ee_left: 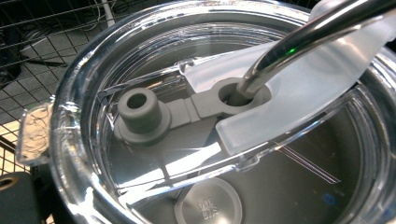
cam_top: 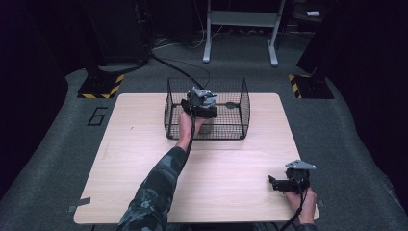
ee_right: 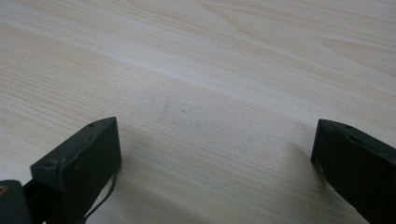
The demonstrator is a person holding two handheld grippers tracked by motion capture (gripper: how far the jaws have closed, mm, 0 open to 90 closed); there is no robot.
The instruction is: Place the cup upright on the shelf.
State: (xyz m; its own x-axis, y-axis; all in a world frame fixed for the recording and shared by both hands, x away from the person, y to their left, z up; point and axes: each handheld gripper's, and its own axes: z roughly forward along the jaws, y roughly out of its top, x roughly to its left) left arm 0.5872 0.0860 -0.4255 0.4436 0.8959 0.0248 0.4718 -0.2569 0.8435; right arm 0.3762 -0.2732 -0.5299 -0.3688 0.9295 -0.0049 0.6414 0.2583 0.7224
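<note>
Clear plastic tumbler lid (ee_left: 140, 140), directly under your left tool's camera: transparent, raised rim, grey rubber stopper (ee_left: 138, 114) on a short tether, frosted sliding tab (ee_left: 299, 102). A metal straw (ee_left: 299, 42) passes through the tab's hole. Embossed lettering on a round disc (ee_left: 208, 205) beneath the lid is too blurred to read.

Left tool (cam_top: 198, 102): held by your left hand (cam_top: 185, 126), reaching down into a black wire basket (cam_top: 240, 108) that stands on the far middle of the worktop. Whether its jaws are parted or clenched on the tumbler cannot be told; they are hidden in both views. The tumbler sits inside the basket, immediately below this tool.

Right tool (cam_top: 278, 183): held in your right hand (cam_top: 303, 204), low over the near right corner of the worktop, well apart from the basket. Jaws stand wide, released, bare wood between them, nothing grasped.

Worktop (cam_top: 144, 159): pale wood-grain laminate, rounded corners, strip of grey tape (cam_top: 79, 204) at the near left edge.

Room: grey carpet (cam_top: 57, 144) with a dark numeral "6" (cam_top: 97, 115) marked left of the worktop. Two yellow-and-black hazard-striped bases (cam_top: 101, 85) beyond the far corners. Pale grey frame legs (cam_top: 240, 29) at the back, black cables (cam_top: 178, 65) trailing across the floor, surroundings dark.
</note>
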